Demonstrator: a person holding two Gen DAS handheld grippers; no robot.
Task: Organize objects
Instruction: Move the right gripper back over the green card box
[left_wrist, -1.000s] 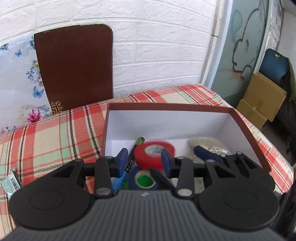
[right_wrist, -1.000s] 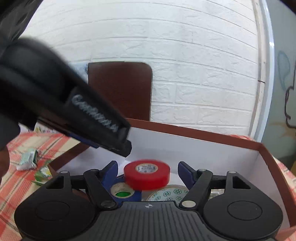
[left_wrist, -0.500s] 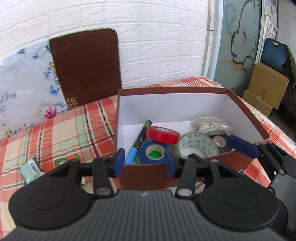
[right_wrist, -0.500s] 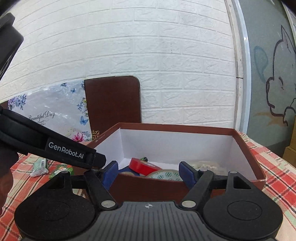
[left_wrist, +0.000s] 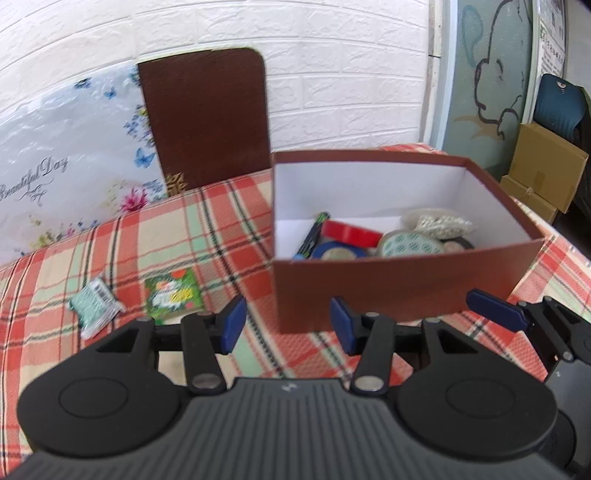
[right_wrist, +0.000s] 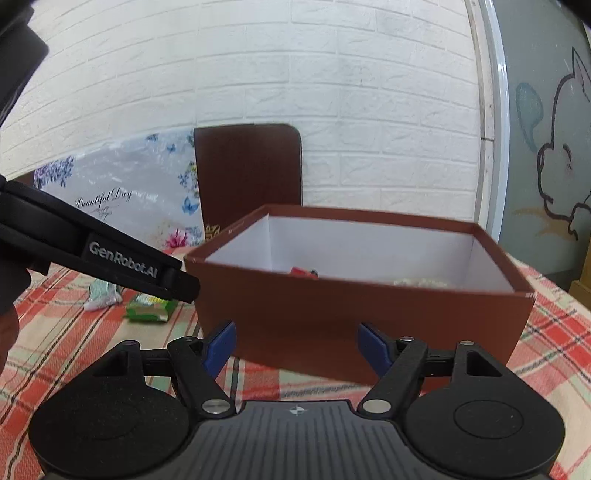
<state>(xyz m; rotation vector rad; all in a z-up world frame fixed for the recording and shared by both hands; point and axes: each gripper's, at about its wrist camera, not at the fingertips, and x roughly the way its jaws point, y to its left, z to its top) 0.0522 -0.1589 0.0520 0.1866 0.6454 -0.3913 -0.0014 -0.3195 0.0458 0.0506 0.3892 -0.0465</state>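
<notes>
Box (left_wrist: 399, 291), brown outside and white inside, sits open on the checked tablecloth (left_wrist: 110, 258), filling the centre and right of the left wrist view and the middle of the right wrist view. Inside it, seen from the left wrist, lie a red tape roll (left_wrist: 351, 232), a blue tape roll (left_wrist: 338, 253) just in front of it, a patterned tape roll (left_wrist: 410, 243) to the right, a pen (left_wrist: 314, 234) leaning along the left wall, and a clear bag of small beads (left_wrist: 437, 221) toward the back right corner. From the right wrist only a sliver of the red roll and the top of the bag show above the near wall.

Left gripper (left_wrist: 288, 325) hovers at lower centre of its view, in front of the box's near left corner; its jaws are opening and nothing lies between them. Right gripper (right_wrist: 295, 347) sits low in its own frame facing the box's near wall, jaws spread wide and empty, pads clear of the cardboard.

Left of the box, on the cloth, rest a green packet (left_wrist: 173, 297) and a pale green wrapper (left_wrist: 94, 304), close beside each other. A brown board (left_wrist: 207, 118) leans against the white brick wall (left_wrist: 332, 74) behind the table, next to a flowered plastic bag (left_wrist: 74, 173).
</notes>
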